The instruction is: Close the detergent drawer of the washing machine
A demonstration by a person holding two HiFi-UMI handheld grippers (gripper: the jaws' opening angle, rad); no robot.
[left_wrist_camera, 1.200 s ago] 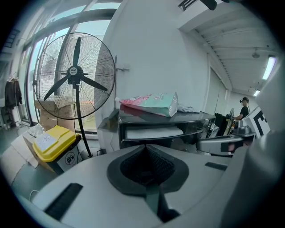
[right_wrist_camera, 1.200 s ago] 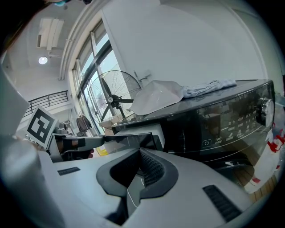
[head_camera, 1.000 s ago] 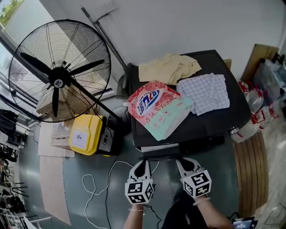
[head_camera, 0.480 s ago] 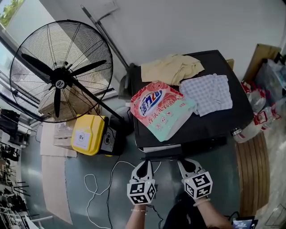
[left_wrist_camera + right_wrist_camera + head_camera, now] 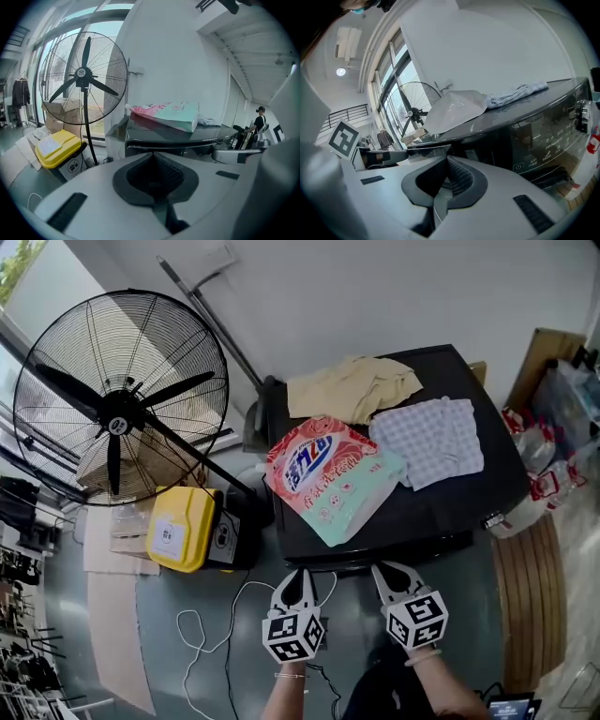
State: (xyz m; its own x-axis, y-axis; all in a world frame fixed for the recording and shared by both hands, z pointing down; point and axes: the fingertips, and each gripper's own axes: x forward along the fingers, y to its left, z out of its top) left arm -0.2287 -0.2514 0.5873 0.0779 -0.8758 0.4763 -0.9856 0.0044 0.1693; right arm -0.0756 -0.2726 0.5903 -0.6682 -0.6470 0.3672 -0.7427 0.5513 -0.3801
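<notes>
Setting: grey workshop floor under a white wall, with a black-topped washing machine [image 5: 441,493] at centre.
On the lid: a pink-and-teal detergent bag [image 5: 333,474] near left, a yellow cloth [image 5: 352,385] far, a checked cloth [image 5: 431,437] right.
Left of the machine: a standing fan [image 5: 117,395], a yellow bin [image 5: 178,526] and a white cable [image 5: 202,634].
Detergent drawer [image 5: 323,561]: near front, left part, looking flush with the panel.
Left gripper [image 5: 302,574]: jaws pressed together, nothing held, tips right at the drawer face.
Right gripper [image 5: 378,567]: jaws together, empty, just beside it at the front panel.
</notes>
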